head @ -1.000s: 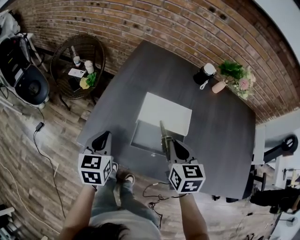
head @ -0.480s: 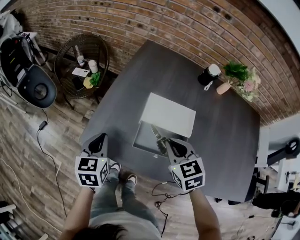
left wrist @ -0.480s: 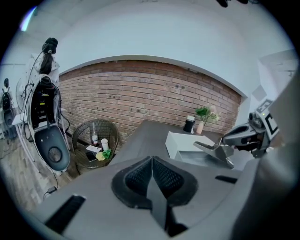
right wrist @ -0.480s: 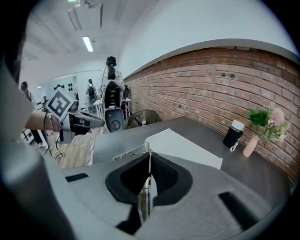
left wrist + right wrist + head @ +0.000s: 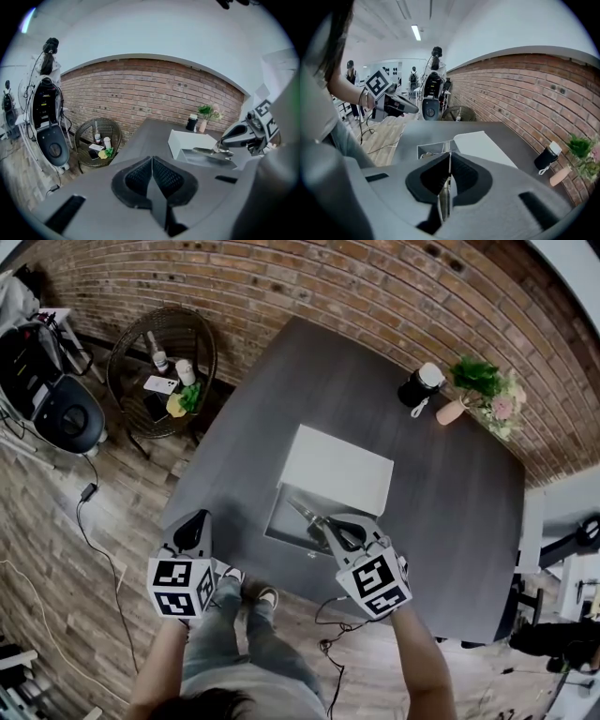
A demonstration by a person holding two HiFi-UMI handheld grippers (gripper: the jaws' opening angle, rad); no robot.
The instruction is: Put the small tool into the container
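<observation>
My right tongs (image 5: 330,527) grip the small tool (image 5: 305,512) over the open container (image 5: 278,521) on the worktop (image 5: 450,484), so I should lower it inside before releasing, my left tongs (image 5: 194,524) closed on nothing.

The person wears faded grey-blue jeans (image 5: 214,652), a pale grey top (image 5: 272,701) and dark shoes (image 5: 255,596) with lighter trim; dark hair (image 5: 202,705) shows at the bottom edge. The left gripper (image 5: 195,517) and the right gripper (image 5: 327,519) are smooth grey shells with black tapering noses; the left cube (image 5: 178,585) and the right cube (image 5: 377,584) are white, printed with black square markers; the pads (image 5: 136,178) are black and finely ribbed.
</observation>
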